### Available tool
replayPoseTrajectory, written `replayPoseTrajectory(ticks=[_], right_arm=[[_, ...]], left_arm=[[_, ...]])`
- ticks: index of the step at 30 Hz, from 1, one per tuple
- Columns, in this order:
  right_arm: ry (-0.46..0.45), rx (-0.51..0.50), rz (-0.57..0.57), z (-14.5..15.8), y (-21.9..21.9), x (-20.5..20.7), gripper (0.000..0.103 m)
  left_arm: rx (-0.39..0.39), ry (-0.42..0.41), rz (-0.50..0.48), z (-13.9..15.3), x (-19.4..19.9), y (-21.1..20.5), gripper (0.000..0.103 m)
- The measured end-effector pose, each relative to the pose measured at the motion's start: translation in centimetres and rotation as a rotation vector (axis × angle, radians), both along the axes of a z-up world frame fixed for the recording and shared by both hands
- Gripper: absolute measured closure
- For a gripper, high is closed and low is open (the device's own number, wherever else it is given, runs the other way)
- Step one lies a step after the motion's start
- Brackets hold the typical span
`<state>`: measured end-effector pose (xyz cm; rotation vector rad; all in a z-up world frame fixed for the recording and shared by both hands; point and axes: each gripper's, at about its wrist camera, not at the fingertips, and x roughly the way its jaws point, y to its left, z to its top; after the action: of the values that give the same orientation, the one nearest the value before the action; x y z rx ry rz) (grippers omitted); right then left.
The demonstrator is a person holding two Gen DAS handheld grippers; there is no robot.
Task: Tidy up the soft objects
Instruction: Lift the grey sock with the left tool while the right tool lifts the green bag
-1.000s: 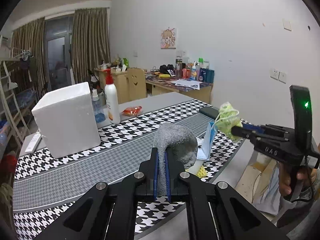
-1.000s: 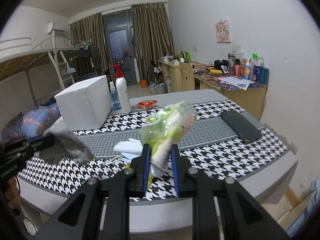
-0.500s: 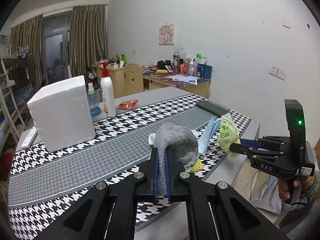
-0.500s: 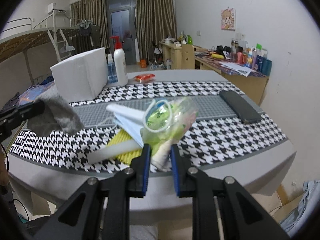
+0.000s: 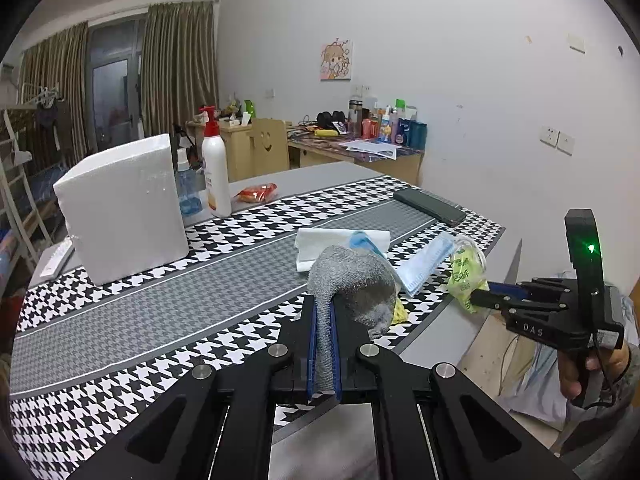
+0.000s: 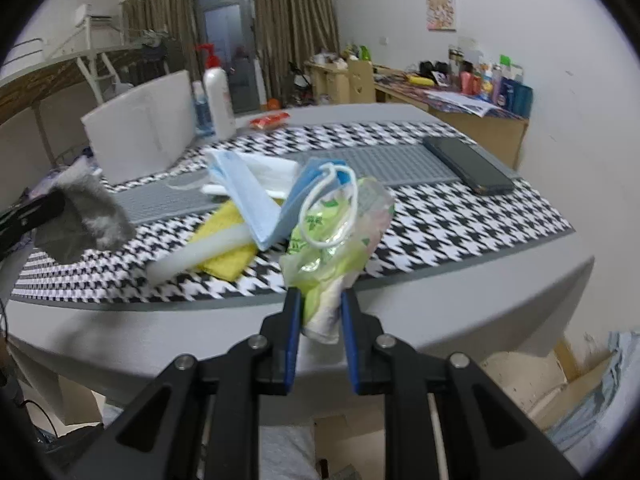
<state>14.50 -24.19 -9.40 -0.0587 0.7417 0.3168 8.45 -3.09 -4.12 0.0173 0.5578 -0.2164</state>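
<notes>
The right gripper (image 6: pixel 319 312), squeezing the green pack (image 6: pixel 336 236), has dropped toward the table (image 6: pixel 460 280) edge, maybe to set it down; the left gripper (image 5: pixel 325 320) pinches the sock (image 5: pixel 352 284).

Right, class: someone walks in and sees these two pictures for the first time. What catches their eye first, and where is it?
Probably the grey sock pinched in the left gripper, held up over the near edge of the checked table runner. Next, the green plastic packet clamped in the right gripper, a mask loop draped over it, with blue face masks and a yellow cloth heaped just behind.
</notes>
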Motion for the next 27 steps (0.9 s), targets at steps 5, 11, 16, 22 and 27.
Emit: replayPoseTrajectory(ticks=[5,11,16,22,27], right_arm=[[-0.029,-0.053,-0.03,0.3,-0.1,0.0,0.08],[-0.085,-0.205,-0.08,0.4,0.3,0.0,0.08],[-0.131,-0.3,-0.159,0.6,0.0,0.5,0.08],[-0.187,-0.29,-0.188,2.3,-0.1,0.6,0.08],[-0.157,-0.198,-0.144,2.8,-0.6,1.4,0.087]], left_arm=[[-0.003,-0.001,-0.001,-0.1,0.1,0.1,0.097],[-0.009,0.007,-0.005,-0.5,0.2,0.3,0.097],[-0.017,0.004,0.002,-0.5,0.2,0.8,0.097],[-0.021,-0.01,0.025,-0.1,0.0,1.7,0.097],[-0.029,-0.01,0.029,-0.2,-0.1,2.0,0.097]])
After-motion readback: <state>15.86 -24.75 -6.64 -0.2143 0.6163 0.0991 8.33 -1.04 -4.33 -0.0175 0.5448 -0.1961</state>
